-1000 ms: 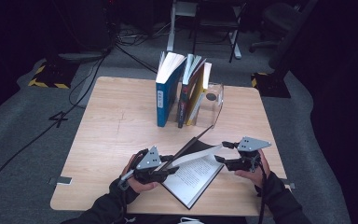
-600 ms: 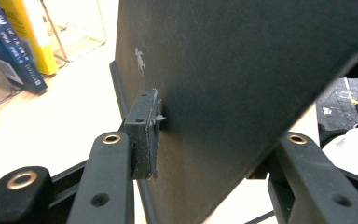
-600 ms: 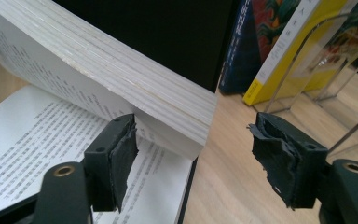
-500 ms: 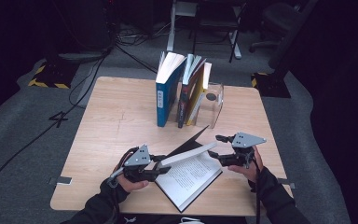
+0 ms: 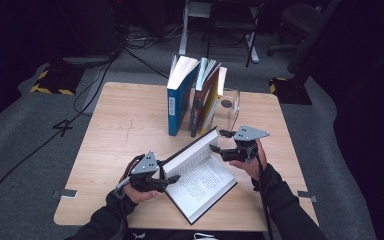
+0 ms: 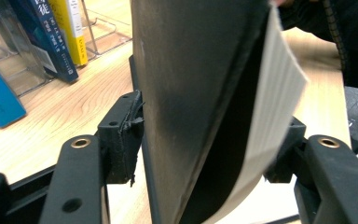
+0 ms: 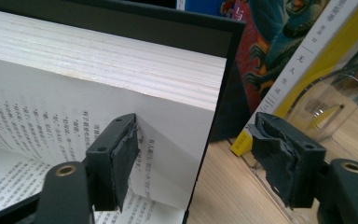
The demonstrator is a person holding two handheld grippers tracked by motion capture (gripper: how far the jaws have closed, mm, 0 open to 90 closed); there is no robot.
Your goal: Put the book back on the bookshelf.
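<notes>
An open black hardcover book (image 5: 202,182) lies at the table's near edge, printed pages up, its left half raised at a slant. My left gripper (image 5: 172,179) reaches in from the left at that raised half. In the left gripper view the black cover (image 6: 182,93) and a loose fan of pages (image 6: 279,79) stand between the jaws of the left gripper (image 6: 205,144), which have just been opening; cover and pages are not squeezed together. My right gripper (image 5: 216,146) is at the raised half's far corner. It is open (image 7: 200,163), with one pad against a page (image 7: 168,135) and the other apart.
Three upright books stand at the back of the wooden table (image 5: 120,125): a blue one (image 5: 177,105), a dark one (image 5: 200,102) and a yellow-white one (image 5: 216,92), leaning by a clear plastic holder (image 5: 229,106). Cables and a chair base lie on the floor beyond.
My right gripper has moved left and away from the person, up to the raised half's far corner. The raised half stands steeper. The left hand has hardly moved.
</notes>
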